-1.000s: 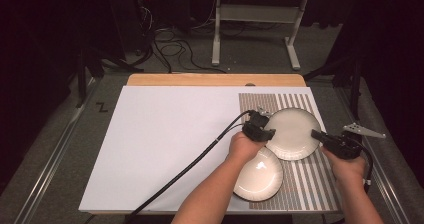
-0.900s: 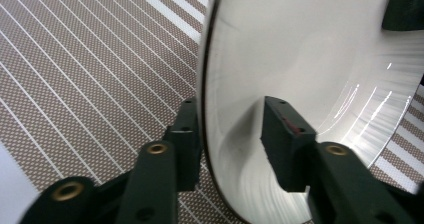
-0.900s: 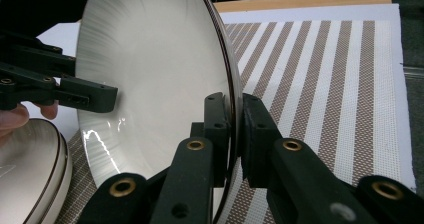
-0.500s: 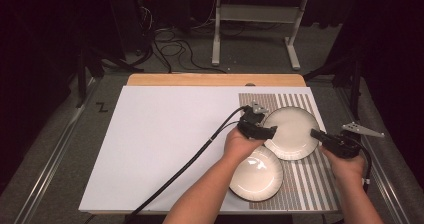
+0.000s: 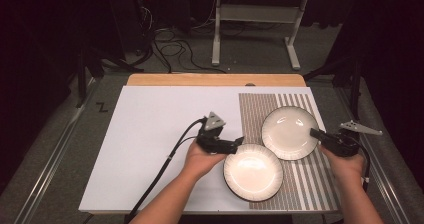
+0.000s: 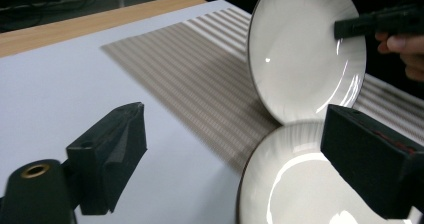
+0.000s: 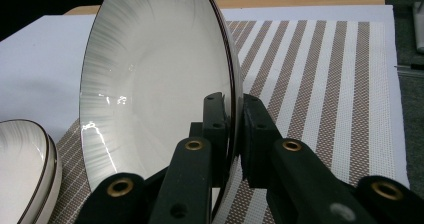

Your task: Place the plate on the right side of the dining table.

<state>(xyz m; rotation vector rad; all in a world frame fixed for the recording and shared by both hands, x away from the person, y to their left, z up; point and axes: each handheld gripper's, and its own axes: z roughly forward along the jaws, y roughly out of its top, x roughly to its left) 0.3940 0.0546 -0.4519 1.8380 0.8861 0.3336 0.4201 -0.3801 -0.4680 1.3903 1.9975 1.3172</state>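
1. So, we've got two round white glazed ceramic plates with thin dark rims. The far plate [image 5: 290,132] sits at centre right of the high view, tipped up on its edge. The near plate [image 5: 253,171] lies flat at lower centre on the brown-and-white striped woven placemat [image 5: 310,184], and their rims look to be touching.
2. Our right gripper [image 7: 234,119] is clamped onto the far plate's rim, one pad on each face.
3. Our left gripper [image 5: 240,142] has just been opening its jaws; they stand wide with nothing pinched, just left of the near plate.
4. Handling guess: stiff, fairly heavy, slick glaze, chippable. We'd grab at the rim only, squeeze firmly, and avoid knocking the plates together.
5. Count: two plates, one placemat, one white board [image 5: 150,149], two grippers.
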